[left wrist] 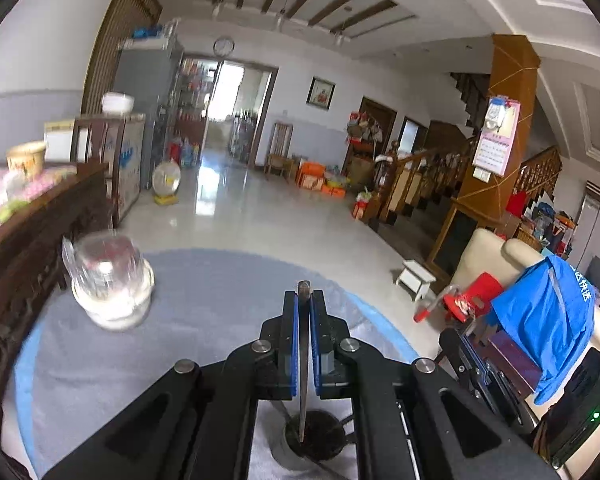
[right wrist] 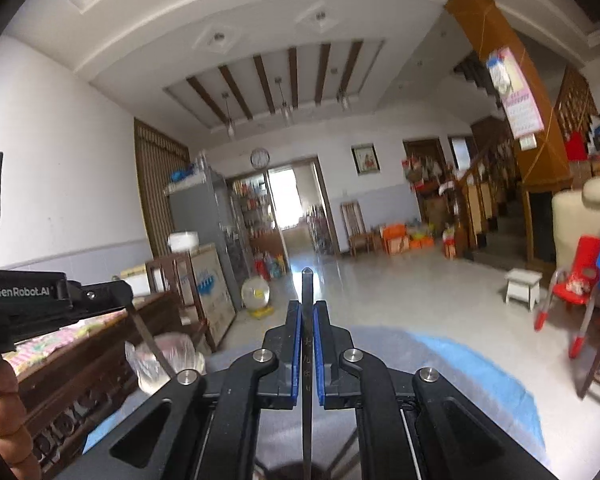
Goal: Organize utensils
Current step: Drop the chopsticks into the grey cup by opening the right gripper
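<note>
My left gripper point(left wrist: 304, 300) is shut on a thin dark metal utensil handle point(left wrist: 303, 352); the utensil's lower end hangs over a dark round holder point(left wrist: 316, 438) on the grey-blue round table point(left wrist: 204, 320). My right gripper point(right wrist: 307, 312) is shut on a second thin dark utensil point(right wrist: 306, 368), held upright above the table point(right wrist: 440, 364). The left gripper also shows in the right wrist view point(right wrist: 128, 304), with its utensil point(right wrist: 152, 340) slanting down. What kind of utensil each is stays hidden.
A clear glass jar upside down on a white base point(left wrist: 110, 280) stands at the table's left; it also shows in the right wrist view point(right wrist: 160, 356). A dark carved wooden cabinet point(left wrist: 24, 264) stands left. A cream sofa with blue cloth point(left wrist: 548, 316) and red stool point(right wrist: 572, 280) stand right.
</note>
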### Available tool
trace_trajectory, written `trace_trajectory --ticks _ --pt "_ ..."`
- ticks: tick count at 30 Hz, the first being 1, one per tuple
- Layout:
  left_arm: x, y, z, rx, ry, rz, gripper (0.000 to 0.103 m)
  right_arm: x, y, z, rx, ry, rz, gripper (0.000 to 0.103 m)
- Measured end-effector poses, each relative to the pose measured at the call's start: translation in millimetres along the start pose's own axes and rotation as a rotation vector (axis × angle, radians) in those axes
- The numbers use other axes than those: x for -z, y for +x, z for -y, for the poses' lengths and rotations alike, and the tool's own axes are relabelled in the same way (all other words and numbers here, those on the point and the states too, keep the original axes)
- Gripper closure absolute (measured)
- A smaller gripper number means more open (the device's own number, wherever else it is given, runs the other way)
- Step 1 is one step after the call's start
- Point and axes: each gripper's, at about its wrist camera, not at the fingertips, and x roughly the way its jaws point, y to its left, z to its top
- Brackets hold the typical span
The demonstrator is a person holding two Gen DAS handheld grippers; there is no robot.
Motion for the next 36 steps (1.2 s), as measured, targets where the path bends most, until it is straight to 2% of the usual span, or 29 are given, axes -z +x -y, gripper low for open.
trace_trajectory --ticks 3,9,36 --pt "12.2 10.2 -7.5 0.002 -0.008 -0.044 0.097 9.3 -2.6 11.6 -0.009 0.025 -0.048 0.097" --pt "28.3 12.9 -14.2 0.014 -0.008 -0.089 0.097 13.4 -11.5 19.9 -0.012 0.027 -0.062 0.097" --pt "53.3 2.1 -24.4 -0.015 0.026 -0.106 0.096 33.4 -21.8 21.6 -0.007 0.025 -0.098 0.097"
